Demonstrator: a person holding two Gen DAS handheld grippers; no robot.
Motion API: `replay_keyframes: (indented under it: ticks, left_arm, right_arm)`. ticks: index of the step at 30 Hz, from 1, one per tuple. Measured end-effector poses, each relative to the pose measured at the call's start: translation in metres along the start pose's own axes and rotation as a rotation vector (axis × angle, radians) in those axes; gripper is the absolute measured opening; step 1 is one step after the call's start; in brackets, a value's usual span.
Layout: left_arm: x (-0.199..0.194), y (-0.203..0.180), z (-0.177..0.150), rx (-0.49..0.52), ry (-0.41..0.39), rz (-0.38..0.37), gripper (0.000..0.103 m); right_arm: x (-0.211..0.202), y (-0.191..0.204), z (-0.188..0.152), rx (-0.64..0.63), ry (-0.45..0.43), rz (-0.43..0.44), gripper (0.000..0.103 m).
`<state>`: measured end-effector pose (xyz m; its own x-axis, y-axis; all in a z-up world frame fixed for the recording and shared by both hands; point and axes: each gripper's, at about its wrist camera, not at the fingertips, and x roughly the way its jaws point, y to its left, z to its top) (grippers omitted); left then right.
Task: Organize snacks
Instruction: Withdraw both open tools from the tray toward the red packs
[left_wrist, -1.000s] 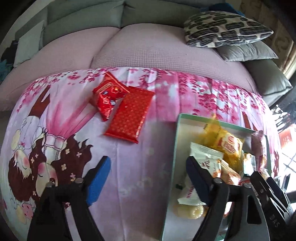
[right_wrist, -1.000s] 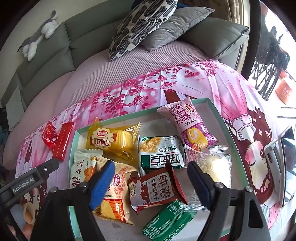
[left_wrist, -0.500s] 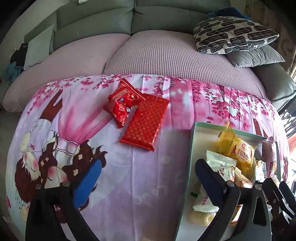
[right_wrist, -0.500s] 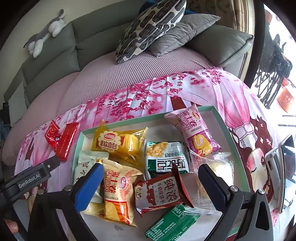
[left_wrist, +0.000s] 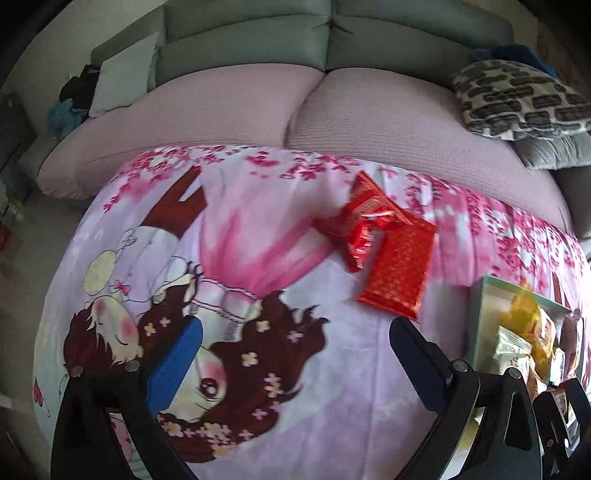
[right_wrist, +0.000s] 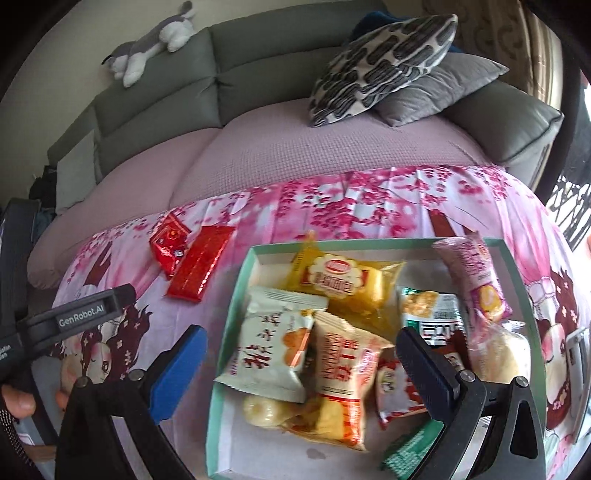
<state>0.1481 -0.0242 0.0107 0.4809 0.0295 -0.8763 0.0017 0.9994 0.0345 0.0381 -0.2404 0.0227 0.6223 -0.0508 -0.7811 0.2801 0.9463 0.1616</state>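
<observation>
Snacks (right_wrist: 328, 350) fill the box (right_wrist: 240, 280); both grippers, left gripper (left_wrist: 295, 354) and right gripper (right_wrist: 303, 362), have swung leftward with jaws spread empty, likely toward the red packets (left_wrist: 384, 254).

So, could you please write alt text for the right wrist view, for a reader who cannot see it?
An open, empty right claw hovers over a shallow green tray crowded with wrapped snacks, on a pink cartoon-print cloth. Two red packets lie on the cloth left of the tray, with a grey sofa behind.
</observation>
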Motion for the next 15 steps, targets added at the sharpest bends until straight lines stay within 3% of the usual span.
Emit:
replay_keyframes:
  ticks: [11,15]
  left_arm:
    - [0.02,0.05,0.013,-0.139,0.055,-0.015,0.101]
    - [0.027,0.053,0.023,-0.124,0.062,-0.036,0.101]
  right_arm:
    - [0.02,0.042,0.022,-0.024,0.014,0.079,0.103]
    - [0.036,0.061,0.035,-0.038,0.035,0.088,0.103]
